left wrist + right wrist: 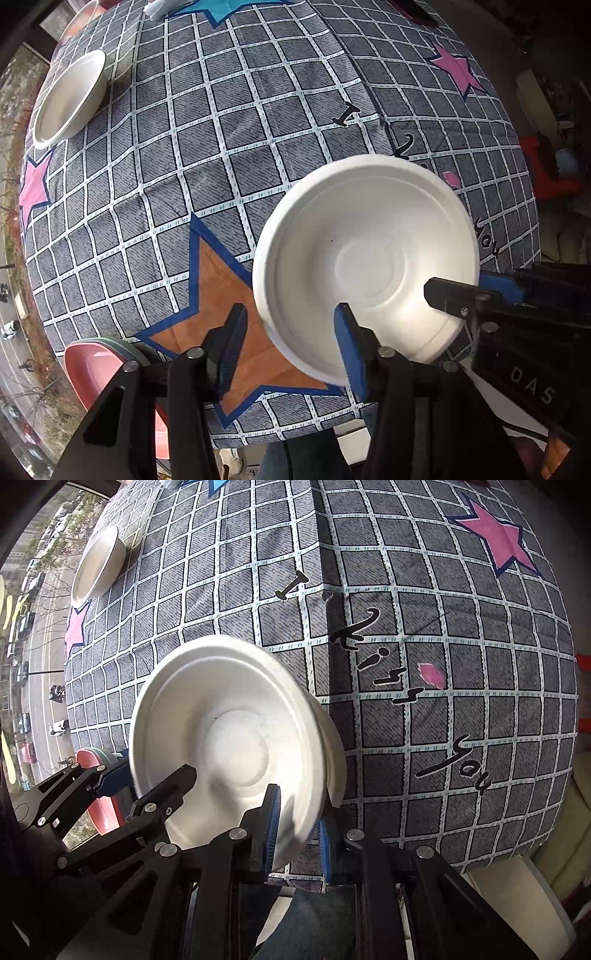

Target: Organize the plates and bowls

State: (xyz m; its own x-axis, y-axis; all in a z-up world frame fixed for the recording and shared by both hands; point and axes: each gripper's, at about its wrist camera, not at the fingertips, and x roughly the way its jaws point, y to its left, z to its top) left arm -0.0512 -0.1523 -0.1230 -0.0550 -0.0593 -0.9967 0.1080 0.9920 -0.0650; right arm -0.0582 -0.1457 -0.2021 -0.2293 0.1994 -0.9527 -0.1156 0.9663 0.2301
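L wrist: left hand-held gripper (pixel 291 341) has jaws apart, nothing clamped, above the checked cloth-covered desk (pixel 221 155). A round, smooth white foam bowl (pixel 365 258) sits near the desk's near edge; a second white bowl (pixel 68 99) is at the far-left edge; pink plates (pixel 96 373) at the near-left corner.

R wrist: right hand-held gripper (pixel 297 836) is clamped on the foam bowl's (pixel 236 749) rim, blue ribbed pads either side.

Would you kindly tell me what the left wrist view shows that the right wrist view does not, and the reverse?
Only the left wrist view shows the orange star under the open left gripper, with nothing between its fingers.

Only the right wrist view shows the right gripper pinching the rim of the white bowl, and the whole "I kiss you" lettering.

Both show that bowl, the far white bowl, the pink plate and the checked tablecloth.
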